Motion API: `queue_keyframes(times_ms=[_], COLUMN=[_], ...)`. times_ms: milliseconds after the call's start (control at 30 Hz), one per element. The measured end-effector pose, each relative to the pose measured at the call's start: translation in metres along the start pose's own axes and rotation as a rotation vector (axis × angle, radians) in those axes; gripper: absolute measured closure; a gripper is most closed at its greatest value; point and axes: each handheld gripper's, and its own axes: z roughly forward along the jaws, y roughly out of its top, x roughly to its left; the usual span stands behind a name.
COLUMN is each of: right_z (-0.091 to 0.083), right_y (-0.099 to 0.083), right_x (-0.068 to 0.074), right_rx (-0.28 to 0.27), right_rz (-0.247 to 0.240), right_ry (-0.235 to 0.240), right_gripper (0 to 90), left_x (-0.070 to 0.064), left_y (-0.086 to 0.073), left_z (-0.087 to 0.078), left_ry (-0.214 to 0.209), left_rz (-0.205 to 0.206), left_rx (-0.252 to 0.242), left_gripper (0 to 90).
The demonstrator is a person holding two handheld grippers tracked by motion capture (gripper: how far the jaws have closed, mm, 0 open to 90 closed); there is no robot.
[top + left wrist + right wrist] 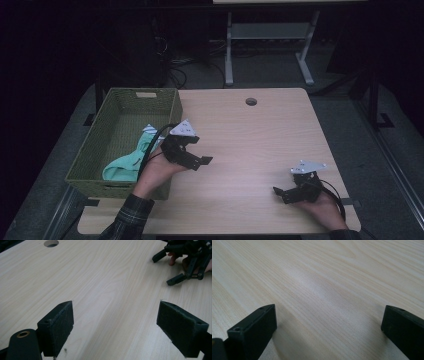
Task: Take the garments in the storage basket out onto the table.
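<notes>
Pale wood table (250, 145), round hole (251, 101); dark room; left claw (192, 152) and right claw (284, 192) gaping, empty.

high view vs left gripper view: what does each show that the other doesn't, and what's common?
High view alone: the green woven basket at the table's left edge, with mint-green cloth lying in it, plus the left gripper as a whole, held beside the basket. Left gripper view alone: the inner pads of its own jaws close up, spread wide with nothing between them. Shared: the light wooden table, its round hole, and the right gripper, jaws open.
</notes>
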Motion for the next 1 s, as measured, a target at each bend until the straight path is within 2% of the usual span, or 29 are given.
queue_keyframes(times_ms=[500, 767, 1000], right_z=[0.000, 0.000, 0.000], right_y=[0.000, 0.000, 0.000], right_x=[0.000, 0.000, 0.000], right_rx=[0.000, 0.000, -0.001], right_rz=[0.000, 0.000, -0.003], right_ry=[0.000, 0.000, -0.002], right_gripper=[0.0, 0.0, 0.0], left_x=[0.011, 0.020, 0.026], left_y=[-0.006, -0.014, -0.020], left_z=[-0.014, -0.024, -0.029], left_ry=[0.032, 0.066, 0.077], left_rz=[-0.018, -0.036, -0.050], left_rx=[-0.012, -0.005, -0.015], left_gripper=[13.6, 13.6, 13.7])
